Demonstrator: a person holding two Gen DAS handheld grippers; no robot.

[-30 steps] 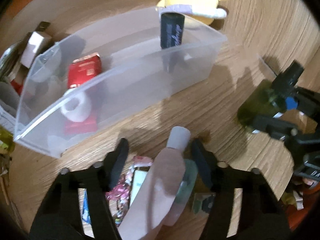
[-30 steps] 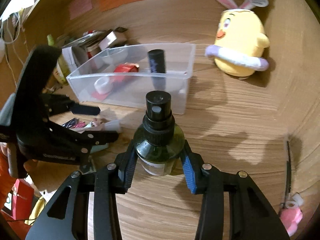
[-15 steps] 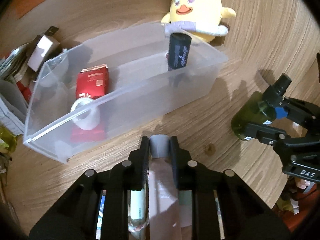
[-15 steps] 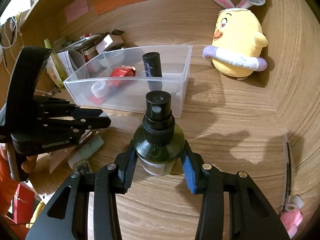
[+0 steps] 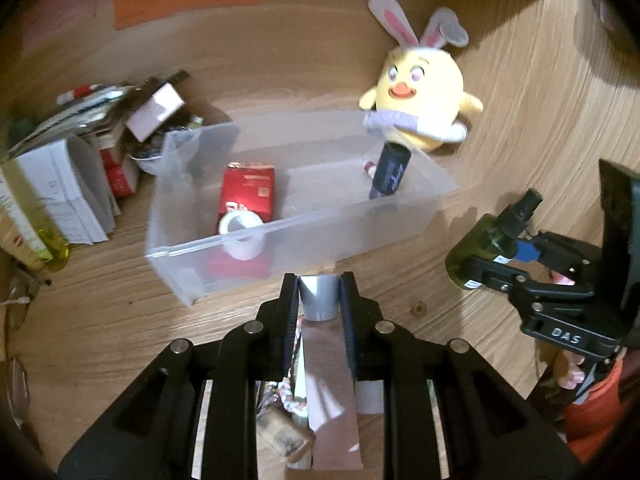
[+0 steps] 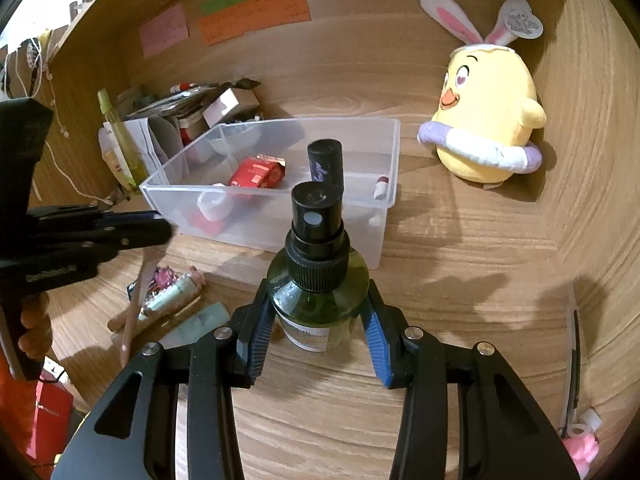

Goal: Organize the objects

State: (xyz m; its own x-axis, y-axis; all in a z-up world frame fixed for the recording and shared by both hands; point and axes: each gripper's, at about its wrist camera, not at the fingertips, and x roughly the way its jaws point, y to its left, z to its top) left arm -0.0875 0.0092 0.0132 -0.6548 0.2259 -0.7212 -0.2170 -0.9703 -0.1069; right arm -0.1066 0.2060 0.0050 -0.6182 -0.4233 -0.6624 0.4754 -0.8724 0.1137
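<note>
Since a second ago my left gripper (image 5: 319,298) has closed on the pink tube (image 5: 326,364) and lifted it off the clutter; the tube now hangs from it above the wooden surface (image 6: 460,264), in front of the clear plastic bin (image 5: 256,236). Its grey cap (image 5: 318,296) sits between the fingers, while its lower end is cut off by the frame edge in the left view. My right gripper (image 6: 320,320) is clamped around the green spray bottle (image 6: 318,304), as it was earlier, and the bottle's white label (image 6: 308,336) is too small and half hidden to read.

Inside the bin lie a red packet (image 5: 248,196) and a white tape roll (image 5: 242,234), with a dark tube (image 6: 326,164) leaning against the wall; its script lettering is illegible. A small red-tipped item (image 6: 381,187) sits at the bin's far corner; I cannot tell what it is. Packets and tubes (image 6: 172,296) lie on the surface by the bin, blurred together.

The scene is a wood-grain alcove. A yellow chick plush with bunny ears (image 6: 484,116) leans in the corner. Pink, green and orange sticky notes (image 6: 252,14) are on the back wall, their writing unreadable. Boxes and papers (image 5: 68,184) are piled at left. The right gripper's body shows "DAS" (image 5: 566,336) in the left view.
</note>
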